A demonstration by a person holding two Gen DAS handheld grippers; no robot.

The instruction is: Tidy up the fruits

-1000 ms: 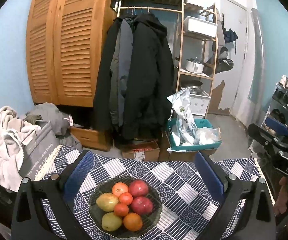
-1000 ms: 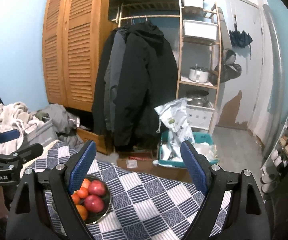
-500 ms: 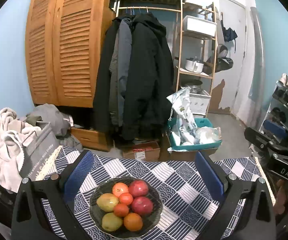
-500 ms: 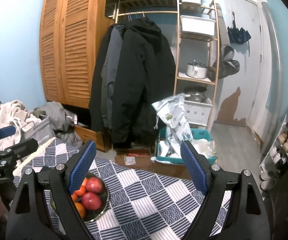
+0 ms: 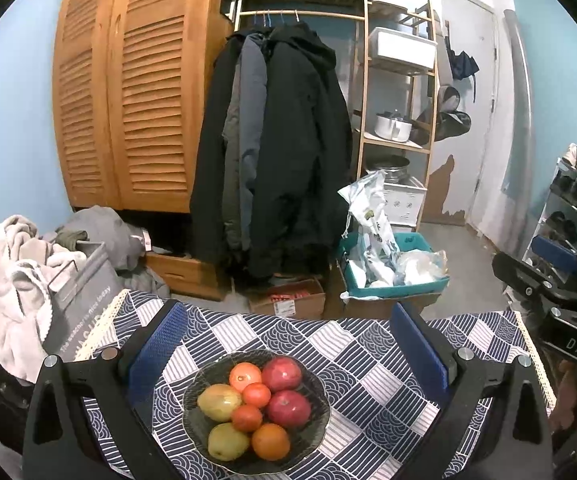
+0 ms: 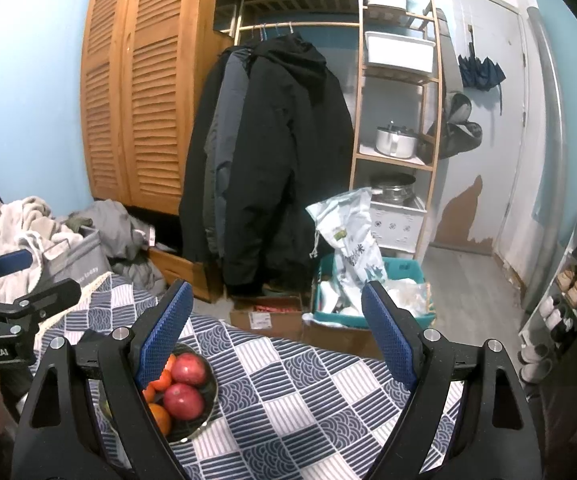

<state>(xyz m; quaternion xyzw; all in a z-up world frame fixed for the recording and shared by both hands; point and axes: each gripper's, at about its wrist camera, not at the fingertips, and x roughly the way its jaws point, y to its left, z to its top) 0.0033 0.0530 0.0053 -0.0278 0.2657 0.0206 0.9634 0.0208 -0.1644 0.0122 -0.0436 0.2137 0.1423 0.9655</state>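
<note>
Seven fruits heaped in dark bowl, teal crate holding bags

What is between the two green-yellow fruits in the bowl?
In the left wrist view, a small red-orange fruit sits partly between the upper green-yellow fruit and the lower one, in the bowl.

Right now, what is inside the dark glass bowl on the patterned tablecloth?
The dark glass bowl holds two red apples, two yellow-green pears and four orange-coloured citrus fruits, heaped together. Anything beneath the pile is covered.
</note>
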